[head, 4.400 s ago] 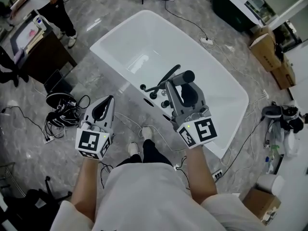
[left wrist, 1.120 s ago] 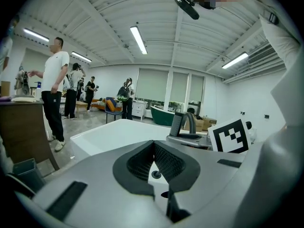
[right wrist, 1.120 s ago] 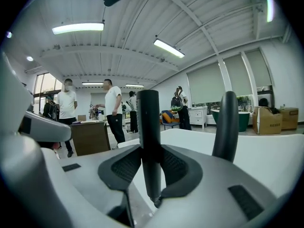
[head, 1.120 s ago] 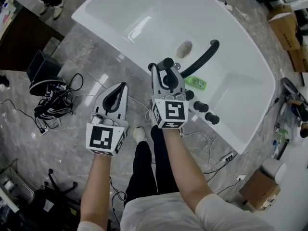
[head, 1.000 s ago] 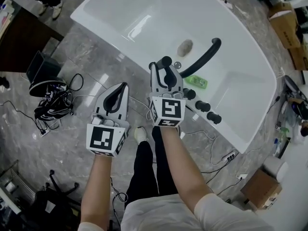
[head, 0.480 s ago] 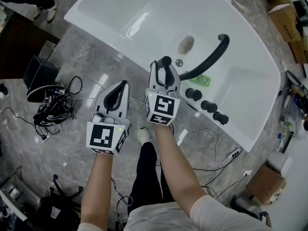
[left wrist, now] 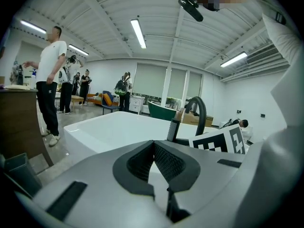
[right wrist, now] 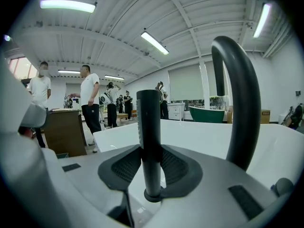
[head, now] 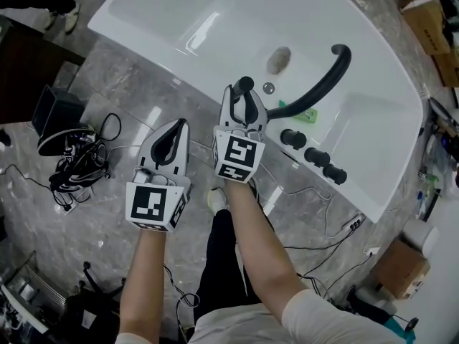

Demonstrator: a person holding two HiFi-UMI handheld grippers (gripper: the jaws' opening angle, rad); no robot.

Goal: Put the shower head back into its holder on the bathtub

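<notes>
- From above, in the head view, your right gripper (head: 242,100) is over the near edge of the white bathtub (head: 179,20). The black shower head (head: 244,86) stands up between its jaws.
- Just to the right of it, a black bent spout (head: 326,81) rises from the tub edge. Three black knobs (head: 313,156) sit in a row further right on the same edge.
- Your left gripper (head: 173,130) is beside the right one, over the grey floor (head: 107,106) and apart from the tub. A heap of black cables (head: 75,170) lies on the floor to its left.
- Looking along your left gripper, the two jaws are pressed together at the tips and hold nothing. Past them you see the tub, the spout and the right gripper's marker cube (left wrist: 221,139). A person in a white shirt (left wrist: 50,75) stands far off on the left.
- Looking along your right gripper, the jaws pinch the shower head from both sides. It is a thin black stick, straight up and down. A dark ring (right wrist: 152,196) goes round its lower end, but you cannot tell if it sits fully in the holder. The spout curves up close on the right.
</notes>
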